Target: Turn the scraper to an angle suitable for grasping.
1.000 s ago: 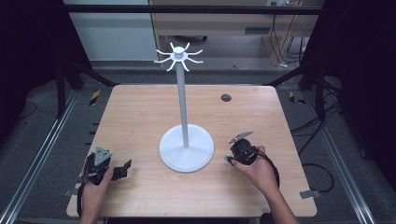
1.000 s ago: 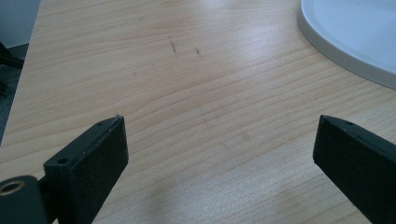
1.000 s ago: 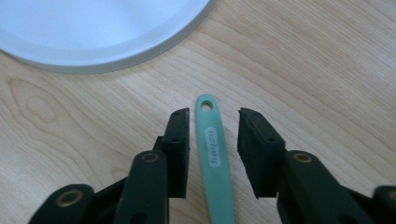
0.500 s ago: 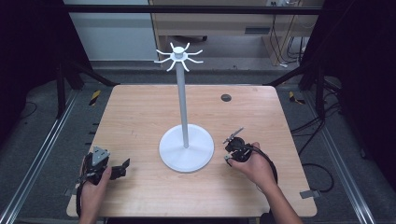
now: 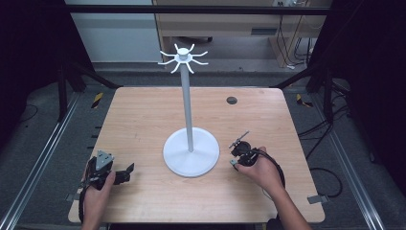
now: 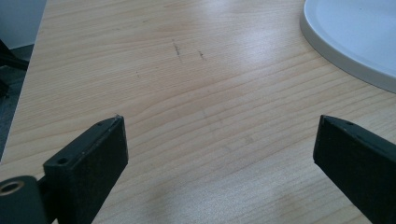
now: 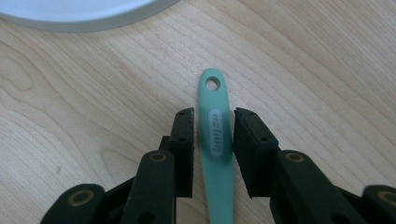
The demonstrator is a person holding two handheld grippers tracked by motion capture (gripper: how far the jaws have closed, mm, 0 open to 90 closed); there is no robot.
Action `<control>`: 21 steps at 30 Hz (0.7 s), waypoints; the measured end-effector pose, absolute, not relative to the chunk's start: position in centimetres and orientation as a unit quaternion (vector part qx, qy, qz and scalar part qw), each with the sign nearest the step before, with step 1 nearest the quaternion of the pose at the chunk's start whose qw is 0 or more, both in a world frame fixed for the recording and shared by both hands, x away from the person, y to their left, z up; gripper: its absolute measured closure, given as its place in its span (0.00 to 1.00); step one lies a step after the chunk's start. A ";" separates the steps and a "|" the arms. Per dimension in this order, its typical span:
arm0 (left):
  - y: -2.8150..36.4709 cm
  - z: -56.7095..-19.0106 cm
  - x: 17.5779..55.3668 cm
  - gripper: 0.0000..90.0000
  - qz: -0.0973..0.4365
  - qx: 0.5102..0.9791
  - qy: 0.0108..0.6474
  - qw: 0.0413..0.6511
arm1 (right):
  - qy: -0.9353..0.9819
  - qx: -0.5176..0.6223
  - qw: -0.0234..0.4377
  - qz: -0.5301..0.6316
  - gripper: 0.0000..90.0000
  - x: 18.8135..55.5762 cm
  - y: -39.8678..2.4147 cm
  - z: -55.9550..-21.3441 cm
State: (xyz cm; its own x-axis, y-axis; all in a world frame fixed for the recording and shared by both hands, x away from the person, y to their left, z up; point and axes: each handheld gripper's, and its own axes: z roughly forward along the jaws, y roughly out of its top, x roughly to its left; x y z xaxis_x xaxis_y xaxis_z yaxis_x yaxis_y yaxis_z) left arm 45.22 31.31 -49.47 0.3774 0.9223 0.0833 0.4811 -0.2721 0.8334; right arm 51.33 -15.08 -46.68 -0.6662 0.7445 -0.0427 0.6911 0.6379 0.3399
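Note:
A teal utensil handle (image 7: 215, 121) with a hanging hole at its tip lies flat on the wooden table. My right gripper (image 7: 214, 135) straddles it with a thin gap on each side. Its jaws have just been closing, and the pads stand just off the handle. From above, the right gripper (image 5: 235, 154) sits just right of the white stand's round base (image 5: 191, 160). My left gripper (image 5: 125, 171) rests near the table's front left. Its jaws stand wide open (image 6: 219, 154) with only bare wood between them.
The white stand's pole (image 5: 188, 110) rises from the middle of the table to a crown of hooks (image 5: 183, 58). A small dark round hole (image 5: 231, 100) sits at the back right of the table (image 5: 143, 115). A black cable (image 5: 275, 165) loops by the right hand.
The right gripper has dipped lower toward the table and shifted slightly left, toward the stand's base. The left gripper has stayed put.

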 end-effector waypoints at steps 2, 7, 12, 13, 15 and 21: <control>31.2 -49.5 45.2 0.03 0.294 0.743 0.472 0.373 | 0.901 0.399 0.088 0.147 0.78 51.3 -15.1 -46.7; 31.0 -49.6 45.3 0.03 0.292 0.744 0.471 0.373 | 0.900 0.404 0.085 0.143 0.80 51.5 -15.1 -47.0; 31.0 -49.6 45.3 0.03 0.291 0.744 0.471 0.373 | 0.902 0.400 0.083 0.141 0.81 51.8 -15.0 -46.9; 31.0 -49.6 45.3 0.03 0.292 0.745 0.470 0.372 | 0.903 0.399 0.083 0.138 0.81 51.8 -14.9 -46.9; 31.0 -49.6 45.3 0.03 0.292 0.746 0.470 0.372 | 0.906 0.394 0.084 0.133 0.82 51.9 -14.9 -46.9; 31.0 -49.6 45.3 0.03 0.291 0.746 0.469 0.372 | 0.902 0.398 0.085 0.141 0.83 51.8 -15.1 -46.8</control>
State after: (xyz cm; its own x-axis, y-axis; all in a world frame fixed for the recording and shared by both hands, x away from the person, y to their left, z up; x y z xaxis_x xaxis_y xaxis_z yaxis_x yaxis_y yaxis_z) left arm 45.32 30.98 -49.60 0.3903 0.9167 0.0857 0.4838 -0.2835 0.8280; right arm 51.80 -15.08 -46.84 -0.6685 0.7426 -0.0411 0.6948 0.6432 0.3217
